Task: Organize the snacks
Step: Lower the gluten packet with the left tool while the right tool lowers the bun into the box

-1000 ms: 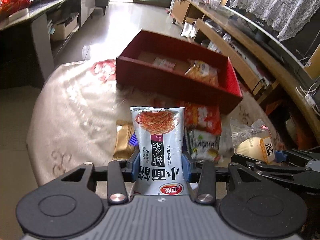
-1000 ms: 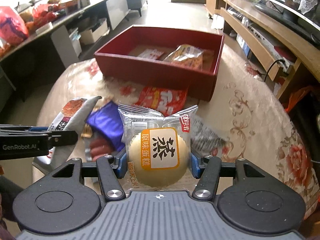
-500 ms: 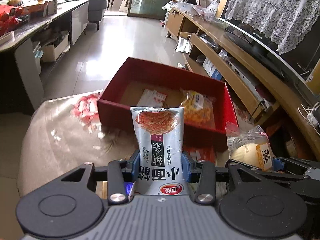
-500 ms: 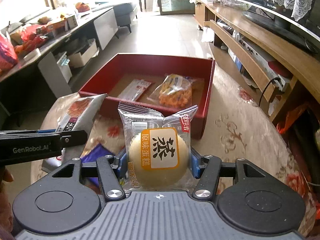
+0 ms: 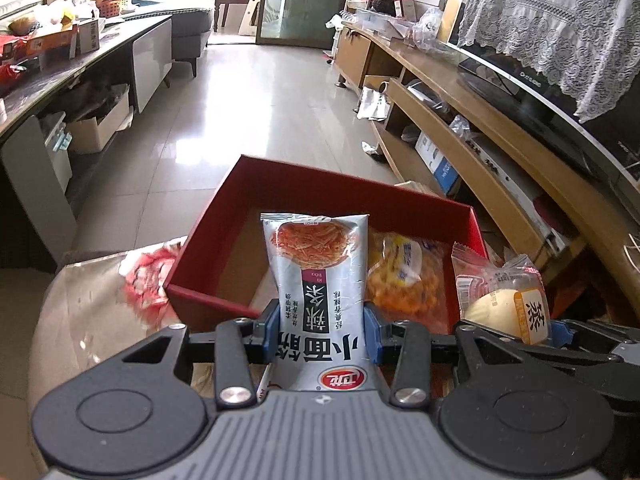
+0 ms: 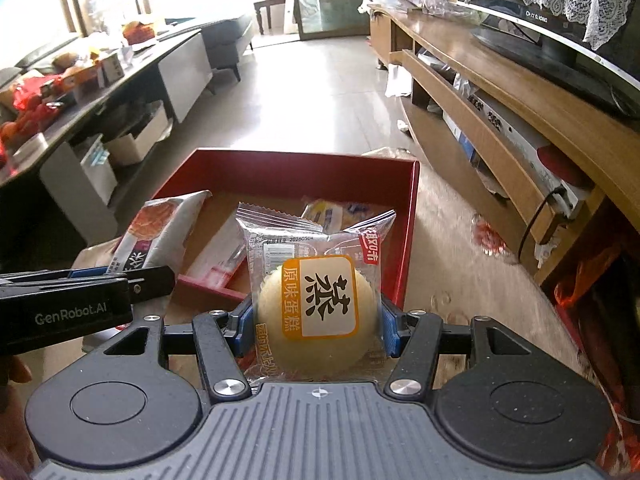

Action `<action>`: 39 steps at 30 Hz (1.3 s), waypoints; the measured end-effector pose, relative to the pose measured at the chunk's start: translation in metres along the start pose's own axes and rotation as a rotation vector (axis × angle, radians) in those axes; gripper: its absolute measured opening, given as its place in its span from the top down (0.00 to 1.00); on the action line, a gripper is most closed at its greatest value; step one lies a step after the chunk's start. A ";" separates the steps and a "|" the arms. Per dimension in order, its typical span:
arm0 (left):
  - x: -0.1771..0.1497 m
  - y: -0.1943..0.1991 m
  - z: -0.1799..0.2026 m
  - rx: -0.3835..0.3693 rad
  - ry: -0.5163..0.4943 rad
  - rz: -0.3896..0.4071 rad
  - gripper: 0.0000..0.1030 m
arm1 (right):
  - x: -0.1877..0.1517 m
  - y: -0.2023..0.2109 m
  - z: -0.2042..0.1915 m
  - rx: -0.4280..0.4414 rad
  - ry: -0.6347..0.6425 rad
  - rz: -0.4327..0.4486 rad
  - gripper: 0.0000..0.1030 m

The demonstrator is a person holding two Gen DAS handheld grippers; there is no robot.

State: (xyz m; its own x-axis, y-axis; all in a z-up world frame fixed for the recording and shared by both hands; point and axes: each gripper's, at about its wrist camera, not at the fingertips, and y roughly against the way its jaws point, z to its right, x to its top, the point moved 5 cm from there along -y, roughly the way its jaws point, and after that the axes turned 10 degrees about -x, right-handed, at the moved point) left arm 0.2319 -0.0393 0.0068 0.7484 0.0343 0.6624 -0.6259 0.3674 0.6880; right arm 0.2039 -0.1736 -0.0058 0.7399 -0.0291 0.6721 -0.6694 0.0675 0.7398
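The box sits on the cloth-covered table, open side up, with the floor behind it. Inside it, a snack bag lies at the right and a flat packet lies left of that. In front of the box, the noodle packet is on the left and the cake packet just beside it on the right. A TV cabinet runs along the right.

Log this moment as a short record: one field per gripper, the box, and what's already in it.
left gripper: shut on silver noodle-snack packet, held over the box's near edge
right gripper: shut on wrapped steamed cake
red box: open-topped, on the floral tablecloth
inside box: orange snack bag, flat white packet
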 end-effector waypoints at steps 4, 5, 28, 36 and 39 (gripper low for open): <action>0.012 -0.015 -0.001 0.026 -0.017 0.006 0.59 | 0.007 -0.016 0.000 -0.012 0.002 -0.008 0.37; 0.015 -0.019 -0.002 0.029 -0.016 0.007 0.59 | 0.010 -0.020 0.000 -0.015 0.004 -0.010 0.37; 0.027 -0.087 -0.025 0.117 -0.041 -0.048 0.59 | 0.022 -0.081 -0.014 -0.049 0.047 -0.045 0.37; 0.025 -0.088 -0.024 0.124 -0.049 -0.055 0.58 | 0.019 -0.087 -0.022 -0.062 0.094 -0.049 0.34; 0.025 -0.087 -0.023 0.124 -0.045 -0.057 0.56 | 0.020 -0.086 -0.024 -0.063 0.098 -0.049 0.29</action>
State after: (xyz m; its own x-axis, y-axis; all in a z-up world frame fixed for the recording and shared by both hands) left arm 0.3101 -0.0491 -0.0429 0.7745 -0.0262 0.6320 -0.6072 0.2496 0.7543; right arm 0.2774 -0.1564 -0.0567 0.7768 0.0631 0.6266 -0.6289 0.1311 0.7664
